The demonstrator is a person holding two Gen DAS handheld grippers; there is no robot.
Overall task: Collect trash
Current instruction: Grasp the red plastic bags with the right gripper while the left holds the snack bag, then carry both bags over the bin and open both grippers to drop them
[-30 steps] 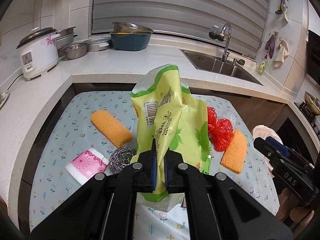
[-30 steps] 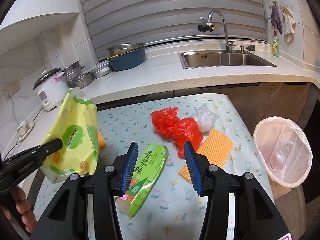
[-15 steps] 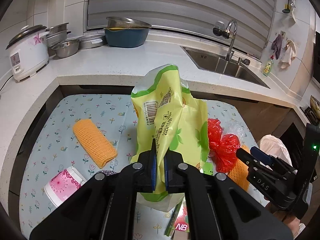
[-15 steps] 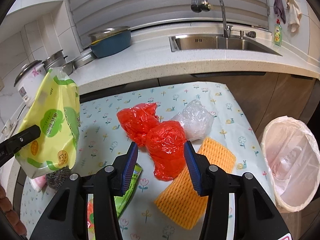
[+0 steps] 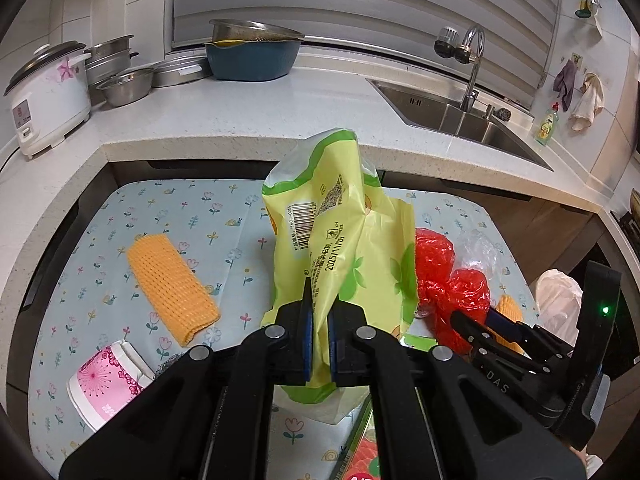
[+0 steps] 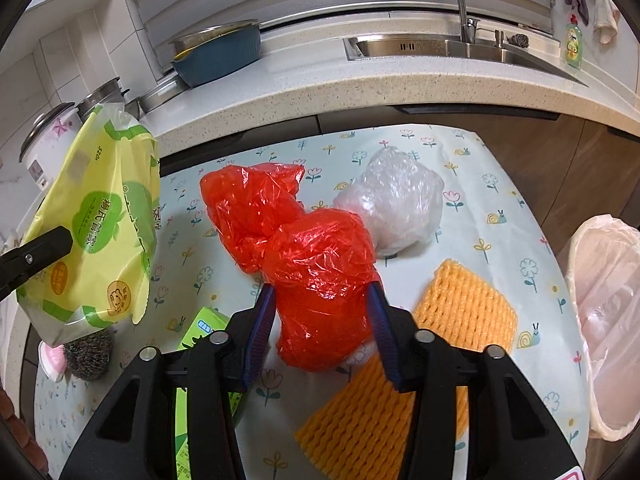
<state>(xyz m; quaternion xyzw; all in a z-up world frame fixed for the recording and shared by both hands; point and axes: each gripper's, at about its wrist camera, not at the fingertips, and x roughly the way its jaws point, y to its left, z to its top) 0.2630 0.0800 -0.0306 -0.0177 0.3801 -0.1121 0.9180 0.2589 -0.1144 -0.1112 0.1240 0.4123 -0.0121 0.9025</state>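
My left gripper is shut on a yellow-green snack bag and holds it up above the table; the bag also shows at the left of the right wrist view. My right gripper is open, its blue pads on either side of a crumpled red plastic bag lying on the flowered tablecloth. The red bag also shows in the left wrist view. A bin lined with a pale bag stands off the table's right edge.
On the table lie a clear plastic wad, an orange foam net, a second orange net, a pink paper cup, a steel scourer and a green packet. The counter with the sink runs behind.
My right gripper has moved forward from over the green packet until its open jaws straddle the red bag. My left gripper has carried the snack bag slightly rightward, still shut.
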